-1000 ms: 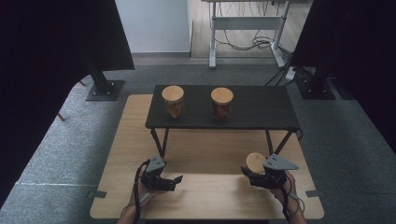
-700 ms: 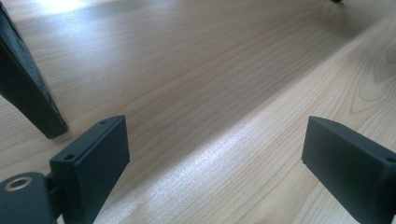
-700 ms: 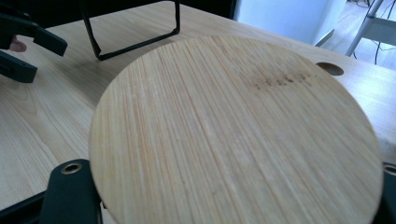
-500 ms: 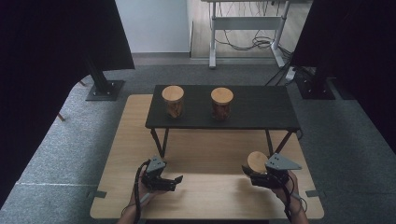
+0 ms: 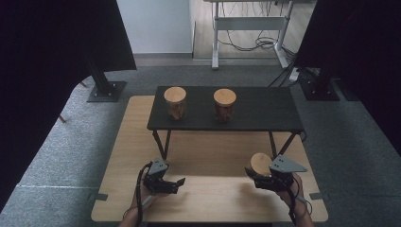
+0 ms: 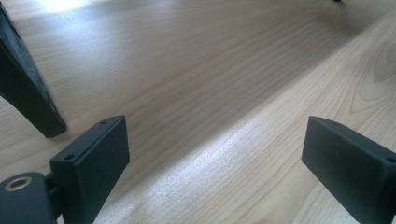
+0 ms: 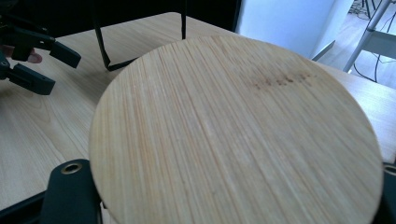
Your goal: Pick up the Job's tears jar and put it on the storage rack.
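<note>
Two jars with round bamboo lids, one (image 5: 175, 101) on the left and one (image 5: 224, 105) on the right, stand on a low black table (image 5: 265, 109). A third jar with the same bamboo lid (image 5: 260, 164) is at the front right of the wooden tabletop (image 5: 213, 198), and my right gripper (image 5: 253, 176) is shut on it. In the right gripper view the lid (image 7: 233, 135) spreads between the two jaws of my right gripper (image 7: 224, 196). My left gripper (image 5: 179, 184) rests at the front left, open, with bare wood between its jaws (image 6: 215, 154).
The black table's thin legs (image 5: 163, 144) stand on the wooden top; one leg (image 6: 28, 98) is close to the left gripper's left jaw. My left gripper (image 7: 42, 60) also appears far off in the right gripper view. Grey carpet and dark stands surround the table.
</note>
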{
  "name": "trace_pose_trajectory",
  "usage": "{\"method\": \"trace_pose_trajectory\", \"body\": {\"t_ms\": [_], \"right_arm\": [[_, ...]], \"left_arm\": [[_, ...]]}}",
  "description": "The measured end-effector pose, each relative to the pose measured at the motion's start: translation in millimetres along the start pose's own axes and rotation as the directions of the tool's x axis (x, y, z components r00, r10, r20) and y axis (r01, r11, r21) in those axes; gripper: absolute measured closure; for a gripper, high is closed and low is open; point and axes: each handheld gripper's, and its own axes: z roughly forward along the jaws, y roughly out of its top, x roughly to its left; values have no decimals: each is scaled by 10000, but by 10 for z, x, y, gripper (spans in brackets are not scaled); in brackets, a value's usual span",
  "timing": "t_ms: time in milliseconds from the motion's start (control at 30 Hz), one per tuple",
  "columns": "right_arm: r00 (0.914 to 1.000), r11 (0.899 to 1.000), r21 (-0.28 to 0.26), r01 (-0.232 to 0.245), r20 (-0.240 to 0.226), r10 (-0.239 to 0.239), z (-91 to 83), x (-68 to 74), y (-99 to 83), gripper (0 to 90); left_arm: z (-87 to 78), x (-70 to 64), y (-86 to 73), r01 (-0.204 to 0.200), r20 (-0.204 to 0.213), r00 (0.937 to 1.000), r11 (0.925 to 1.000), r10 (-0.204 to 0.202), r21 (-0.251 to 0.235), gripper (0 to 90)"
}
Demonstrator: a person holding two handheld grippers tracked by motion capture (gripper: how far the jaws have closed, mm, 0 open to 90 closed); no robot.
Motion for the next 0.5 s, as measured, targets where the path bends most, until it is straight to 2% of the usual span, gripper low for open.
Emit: {"method": "trace_pose_trajectory", "body": {"t_ms": [500], "right_arm": [[10000, 9997, -243, -16, -54, 15, -87, -7, 97, 247]], "left_arm": [[13, -8, -4, 27, 12, 10000, 10000, -27, 32, 72]]}}
